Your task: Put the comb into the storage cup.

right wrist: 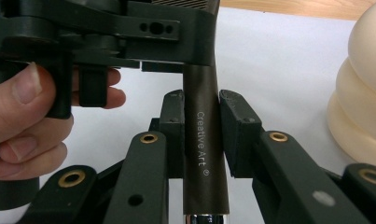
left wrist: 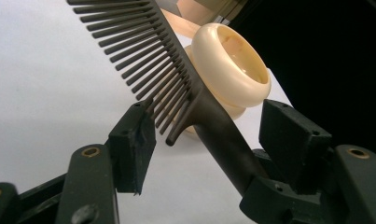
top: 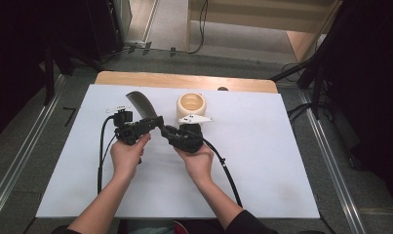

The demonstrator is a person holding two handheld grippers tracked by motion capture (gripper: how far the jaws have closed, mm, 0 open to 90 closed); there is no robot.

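A dark brown comb (top: 140, 104) with long teeth (left wrist: 139, 51) rises over the white table sheet (top: 282, 161). My right gripper (top: 167, 132) is shut on its handle (right wrist: 205, 140), which carries the print "Creative Art", both pads pressing its sides. From the left, my left gripper (top: 148, 122) straddles the comb where the teeth meet the handle (left wrist: 223, 140). Its jaws stand apart: one pad (left wrist: 132, 140) lies close to the last teeth, the other pad (left wrist: 288, 135) is clear of the handle. In the right gripper view the left gripper's body (right wrist: 129, 32) and the hand on it sit just above my own jaws.
A cream ribbed cup (top: 190, 104) stands on the sheet just behind the right gripper, also large in the left gripper view (left wrist: 232, 65) and at the right edge (right wrist: 363, 84). The wooden table edge (top: 184, 80) runs along the back. Cables trail from both grippers toward the front.
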